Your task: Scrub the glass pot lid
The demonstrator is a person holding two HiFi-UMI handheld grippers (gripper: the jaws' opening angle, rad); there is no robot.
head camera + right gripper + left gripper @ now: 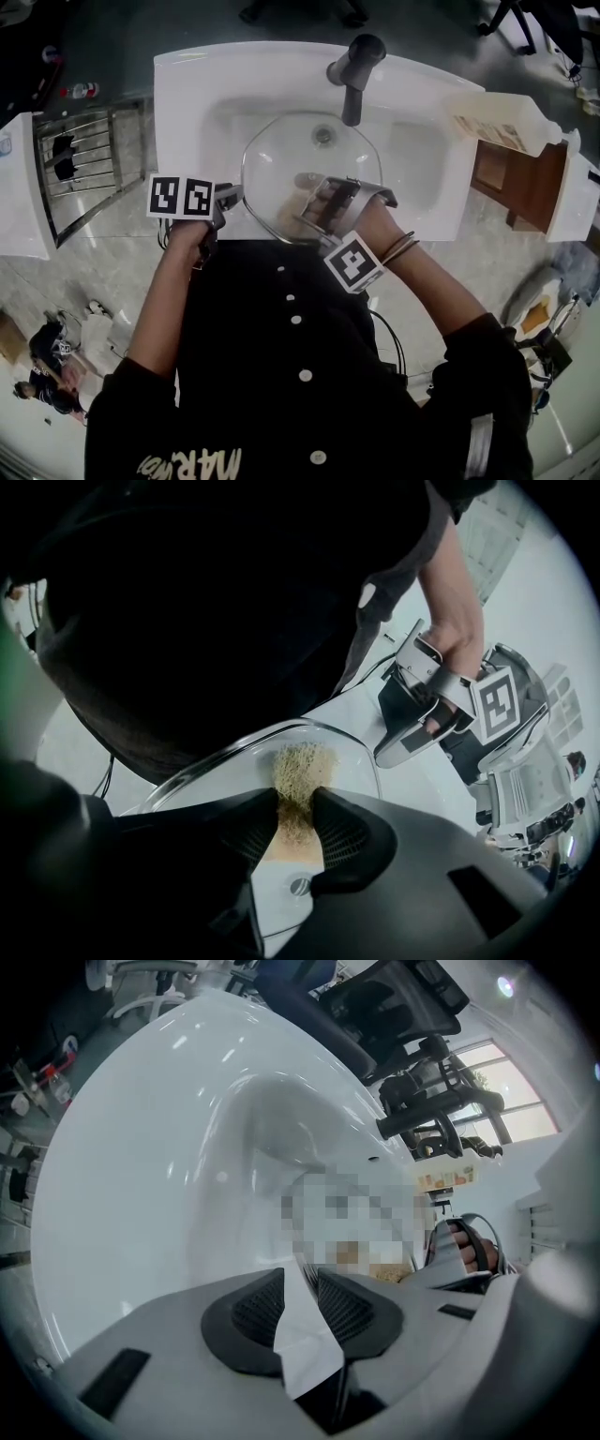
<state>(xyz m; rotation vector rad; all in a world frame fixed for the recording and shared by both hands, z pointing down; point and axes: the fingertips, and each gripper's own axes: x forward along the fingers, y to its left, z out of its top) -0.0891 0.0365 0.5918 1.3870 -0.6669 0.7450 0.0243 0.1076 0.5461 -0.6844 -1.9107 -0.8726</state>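
sink (187, 89) cradling the glass pot lid (277, 155), near rim vanishing behind the person's torso (281, 356) | right gripper (295, 803) pinching a tan sponge (302, 761) against the glass | left gripper (302, 1283) jaws sitting apart astride the lid's rim, contact hard to judge

This looks like a lab or office workroom with a washing station set up inside it. A white sink (187, 94) with a dark faucet (354, 70) stands by itself on a glossy, pale tiled floor (112, 262), with open floor on either side. A black office chair (403, 1002) stands beyond it, near bright windows (511, 1101). A metal wire rack (89, 159) sits at one side of the sink and a wooden cabinet (511, 178) at the other. A black cable (389, 342) loops above the floor.
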